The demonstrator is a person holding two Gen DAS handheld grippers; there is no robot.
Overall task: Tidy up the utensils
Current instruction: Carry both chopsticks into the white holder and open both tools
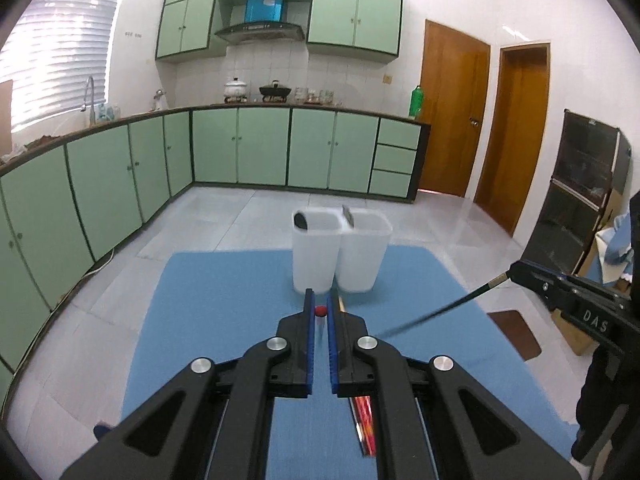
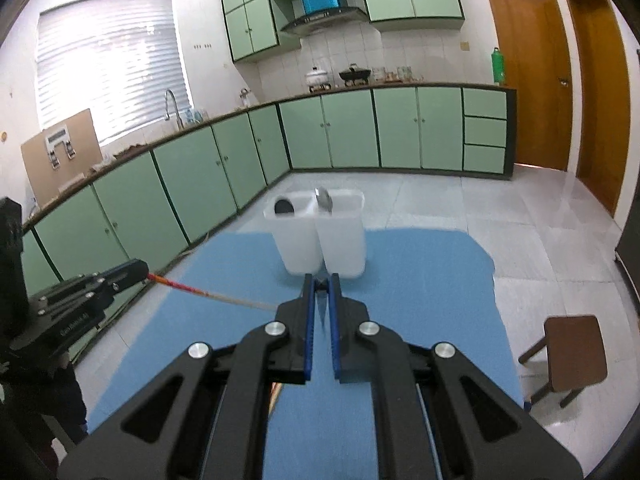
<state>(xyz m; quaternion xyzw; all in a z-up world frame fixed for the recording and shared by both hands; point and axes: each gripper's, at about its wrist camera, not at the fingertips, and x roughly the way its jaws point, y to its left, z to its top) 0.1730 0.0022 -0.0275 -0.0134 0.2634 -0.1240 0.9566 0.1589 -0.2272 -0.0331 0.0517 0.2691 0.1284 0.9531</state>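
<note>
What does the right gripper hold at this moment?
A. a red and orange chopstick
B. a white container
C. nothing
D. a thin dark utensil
D: the right gripper is shut on a thin dark utensil that slants toward the blue mat; the red chopstick belongs to the left gripper.

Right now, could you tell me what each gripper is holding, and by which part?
The left gripper holds a red-patterned chopstick by its red-tipped end. The right gripper holds a thin dark utensil near one end; its type cannot be told.
</note>
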